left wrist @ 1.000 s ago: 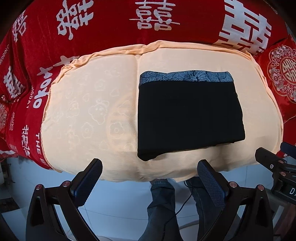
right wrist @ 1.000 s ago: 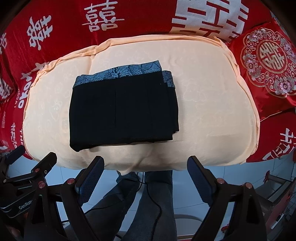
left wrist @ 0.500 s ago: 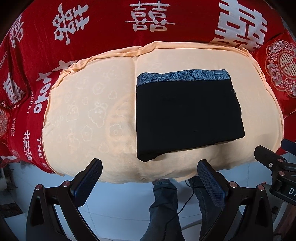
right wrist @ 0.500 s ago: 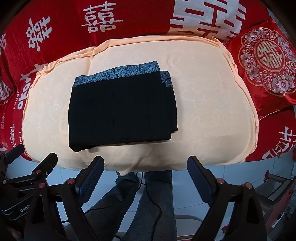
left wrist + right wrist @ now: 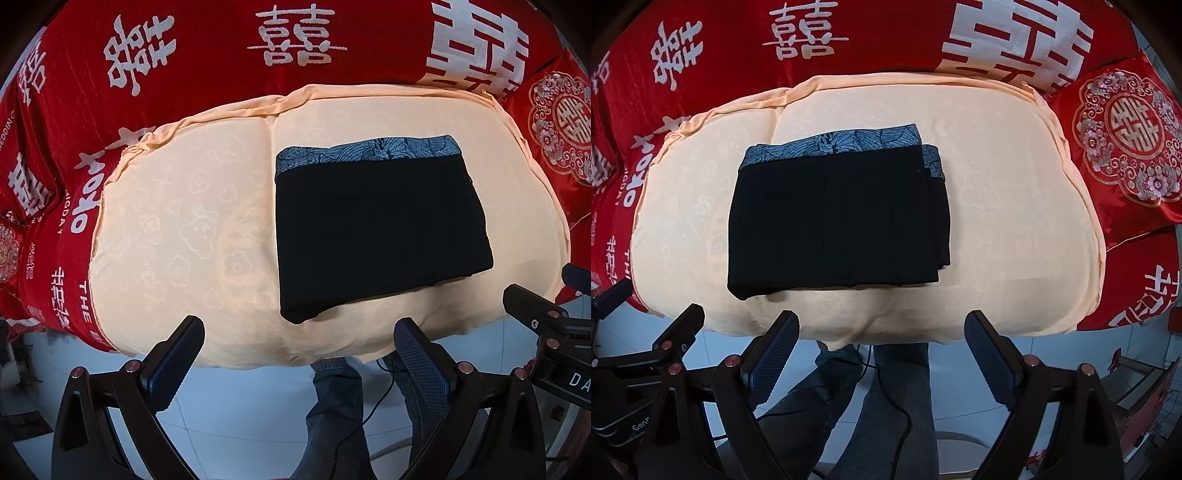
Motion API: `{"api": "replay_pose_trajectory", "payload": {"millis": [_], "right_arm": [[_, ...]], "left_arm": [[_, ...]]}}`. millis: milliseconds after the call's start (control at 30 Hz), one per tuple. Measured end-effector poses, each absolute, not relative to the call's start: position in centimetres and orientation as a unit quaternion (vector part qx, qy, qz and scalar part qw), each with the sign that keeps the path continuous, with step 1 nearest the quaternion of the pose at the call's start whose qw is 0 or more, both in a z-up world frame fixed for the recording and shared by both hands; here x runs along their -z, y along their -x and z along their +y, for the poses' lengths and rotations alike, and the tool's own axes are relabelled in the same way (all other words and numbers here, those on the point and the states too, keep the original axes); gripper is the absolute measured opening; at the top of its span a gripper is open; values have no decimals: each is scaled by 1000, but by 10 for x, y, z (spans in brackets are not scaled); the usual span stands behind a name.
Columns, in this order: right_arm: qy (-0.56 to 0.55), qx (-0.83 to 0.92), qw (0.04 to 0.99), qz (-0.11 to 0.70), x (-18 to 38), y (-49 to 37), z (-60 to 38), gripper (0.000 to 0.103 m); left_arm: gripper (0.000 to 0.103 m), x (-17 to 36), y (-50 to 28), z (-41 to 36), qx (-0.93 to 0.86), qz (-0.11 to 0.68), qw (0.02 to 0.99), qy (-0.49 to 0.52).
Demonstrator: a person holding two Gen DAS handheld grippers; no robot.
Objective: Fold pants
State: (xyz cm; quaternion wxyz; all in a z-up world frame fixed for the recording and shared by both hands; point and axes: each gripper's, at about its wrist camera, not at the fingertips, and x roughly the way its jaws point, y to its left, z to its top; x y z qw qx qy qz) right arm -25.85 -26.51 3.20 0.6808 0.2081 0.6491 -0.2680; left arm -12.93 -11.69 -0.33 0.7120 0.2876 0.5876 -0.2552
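Black pants (image 5: 380,236) folded into a compact rectangle, lying flat on the peach cloth (image 5: 184,221) that covers the surface. Patterned blue-grey waistband (image 5: 365,155) along the far edge; stacked layer edges showing at the right side in the right wrist view (image 5: 938,214). Seen from the left wrist, right of centre on the cloth; from the right wrist, left of centre (image 5: 834,218).

Left claw (image 5: 299,363) spread wide, nothing between the fingers, held off the near edge of the cloth and apart from the pants. Right claw (image 5: 882,356) likewise spread and empty, just off the near edge, clear of the pants.

Red fabric (image 5: 207,48) with white characters behind and around the cloth. Red embroidered cushion (image 5: 1126,147) at the far right. Below the claws, a person's legs (image 5: 886,406) in dark trousers over a pale floor (image 5: 240,406), with a thin black cable (image 5: 901,417) trailing across them.
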Motion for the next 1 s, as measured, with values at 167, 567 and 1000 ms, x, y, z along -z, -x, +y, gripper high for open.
{"api": "replay_pose_trajectory", "payload": {"millis": [167,567,1000], "right_arm": [[-206,267,681,650,-32,257,-262,93],[-204,269,681,650,-32,258,-262,93],[-208,272,678,651,-31,257,-265,93]], "left_arm": [[103,3,129,-116,255,588,713,-285],[103,4,128,-117,256,589,712,-284],[103,4,128,-116,268,589,709,-279]]}}
